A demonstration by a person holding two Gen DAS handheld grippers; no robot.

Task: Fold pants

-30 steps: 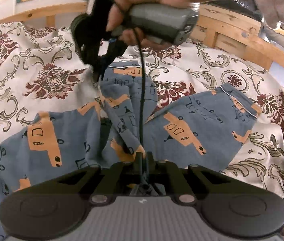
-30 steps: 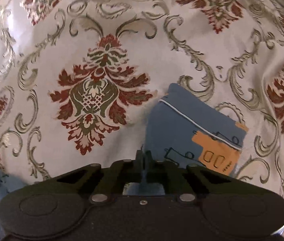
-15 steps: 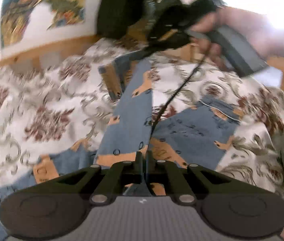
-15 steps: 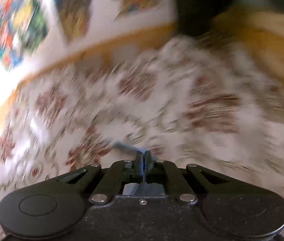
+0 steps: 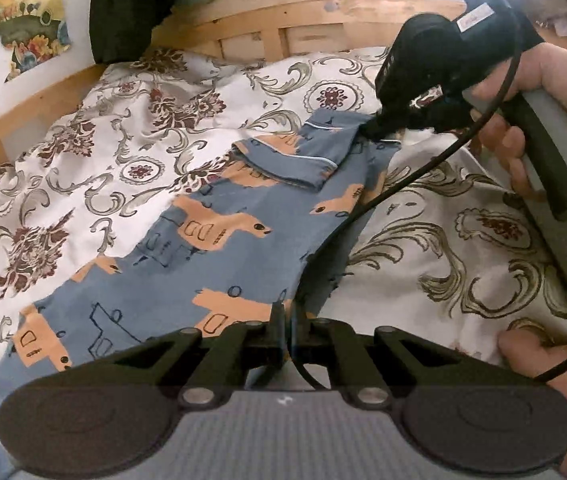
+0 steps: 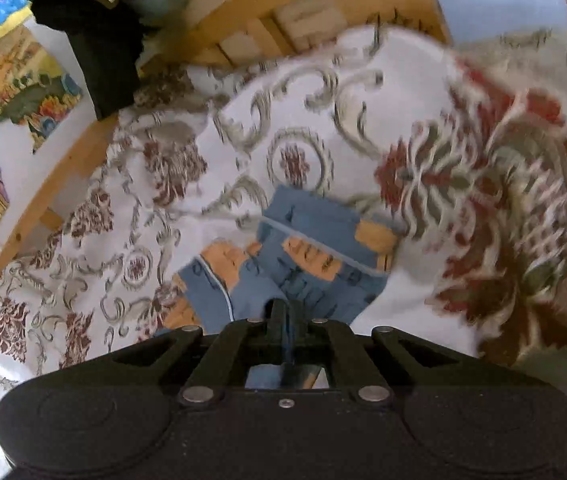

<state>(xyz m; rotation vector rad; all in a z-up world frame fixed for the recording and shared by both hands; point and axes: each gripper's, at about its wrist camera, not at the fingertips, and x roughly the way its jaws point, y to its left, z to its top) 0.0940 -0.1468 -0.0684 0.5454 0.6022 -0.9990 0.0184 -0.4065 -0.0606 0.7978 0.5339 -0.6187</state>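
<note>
A: Risk first. What can fail from this position?

B: Both grippers hold the pants (image 5: 219, 264) by fabric alone. The left gripper (image 5: 285, 320) has its fingers pressed together on an edge near the crotch or mid-leg. The right gripper (image 5: 375, 130) pinches the cuff end. If either pinch is shallow, the cloth may slip out when the leg is carried over, and the fold would land crooked.

A: Any other hazard?

B: Two. A black cable (image 5: 423, 168) runs across the leg between the two tools. It could snag the cloth or drag it off line. Also, the near cuff is already doubled back on itself, so setting it down as it is would probably trap a crease.

A: Where do the pants lie?

B: On the patterned bedspread (image 5: 443, 240), inside a wooden bed frame (image 5: 315, 12). One leg appears to lie over the other. In the right wrist view the gripper (image 6: 285, 320) is closed on blue cloth, with the two cuffs bunched just ahead of it. That view is blurred, so finer detail cannot be read.

A: Long axis?

B: It runs from the waist end at the lower left of the left wrist view up to the cuffs at the upper right, towards the frame.
</note>
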